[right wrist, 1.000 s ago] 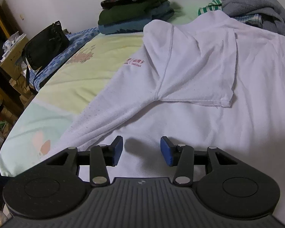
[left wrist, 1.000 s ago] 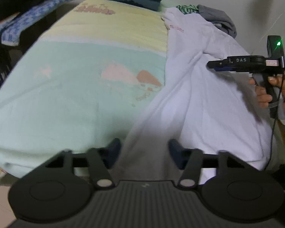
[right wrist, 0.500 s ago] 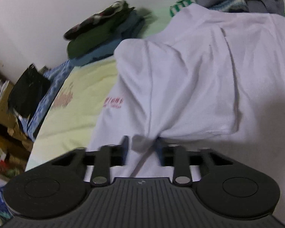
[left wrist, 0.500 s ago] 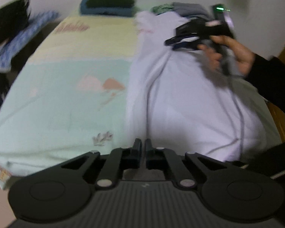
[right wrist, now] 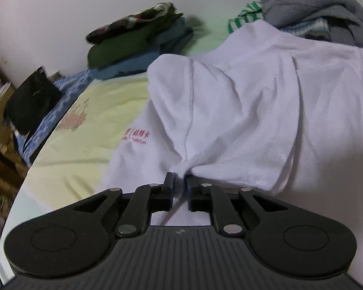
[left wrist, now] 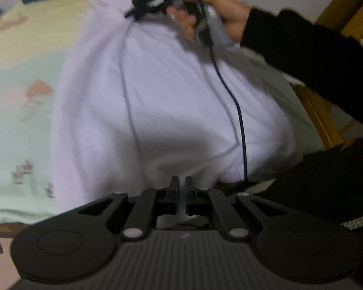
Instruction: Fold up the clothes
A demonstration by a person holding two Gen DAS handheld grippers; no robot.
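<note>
**White T-shirt pinched at two points on the bed**

Nearest in the left wrist view, the left gripper has its jaws pressed together over the lower edge of the white T-shirt; whether cloth is caught between them is hard to tell through the blur.

The right gripper pinches a bunched fold of the T-shirt at the sleeve seam, its jaws easing apart with the cloth between them. A hand in a black sleeve holds it.

The shirt lies spread across a bed with a pastel sheet.

Further back, a stack of folded clothes sits by the wall, and a loose grey garment pile lies right.

A black bag rests at the left edge.
</note>
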